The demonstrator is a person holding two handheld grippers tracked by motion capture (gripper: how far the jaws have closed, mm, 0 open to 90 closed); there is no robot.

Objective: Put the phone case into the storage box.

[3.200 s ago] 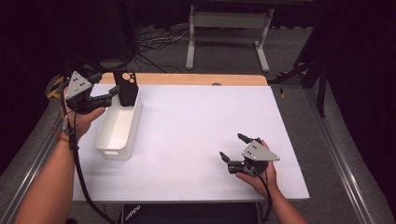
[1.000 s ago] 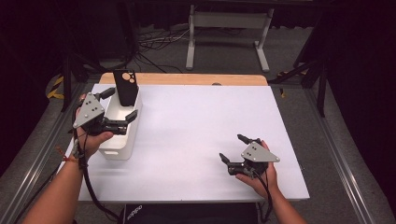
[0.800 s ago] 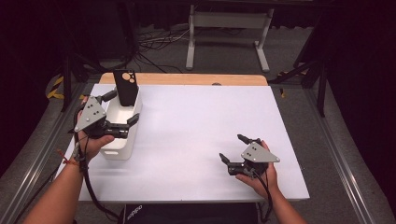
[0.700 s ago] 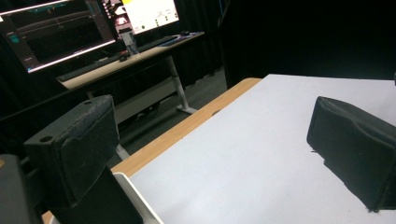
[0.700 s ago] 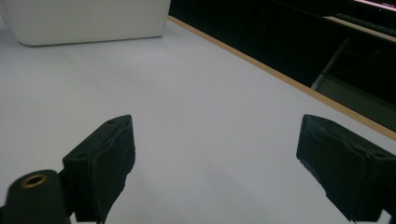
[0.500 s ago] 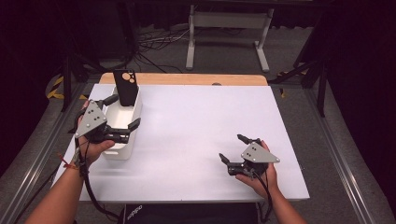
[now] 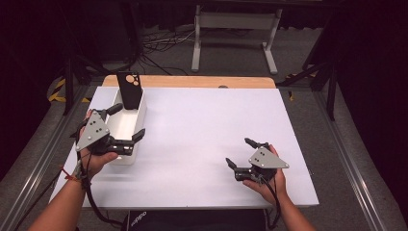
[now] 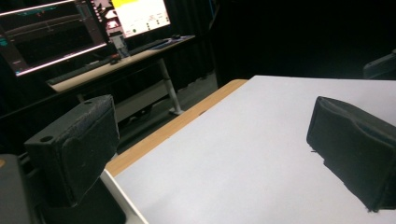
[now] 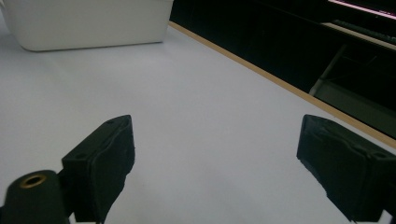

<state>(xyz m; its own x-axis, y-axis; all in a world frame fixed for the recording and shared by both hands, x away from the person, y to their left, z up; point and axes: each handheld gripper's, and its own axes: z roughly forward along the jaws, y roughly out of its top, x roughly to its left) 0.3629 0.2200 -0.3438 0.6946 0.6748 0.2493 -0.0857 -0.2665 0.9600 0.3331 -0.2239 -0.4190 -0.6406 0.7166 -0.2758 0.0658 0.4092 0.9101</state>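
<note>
White bin [image 7: 126, 126] — perhaps phone case [image 7: 131, 90] inside

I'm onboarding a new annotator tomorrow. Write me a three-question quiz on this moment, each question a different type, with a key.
1. True or false: the black flat phone-case-like object with round holes lies flat on the white tabletop.
2. Multiple choice: where is the left gripper? A) over the near part of the white rectangular plastic bin B) beside the right gripper C) off the table
3. Fill in: the right gripper, near the table's front right, has its fingers ____.

Key:
1. False; it stands upright at the far end of the bin.
2. A
3. Open, with nothing between them.
</note>
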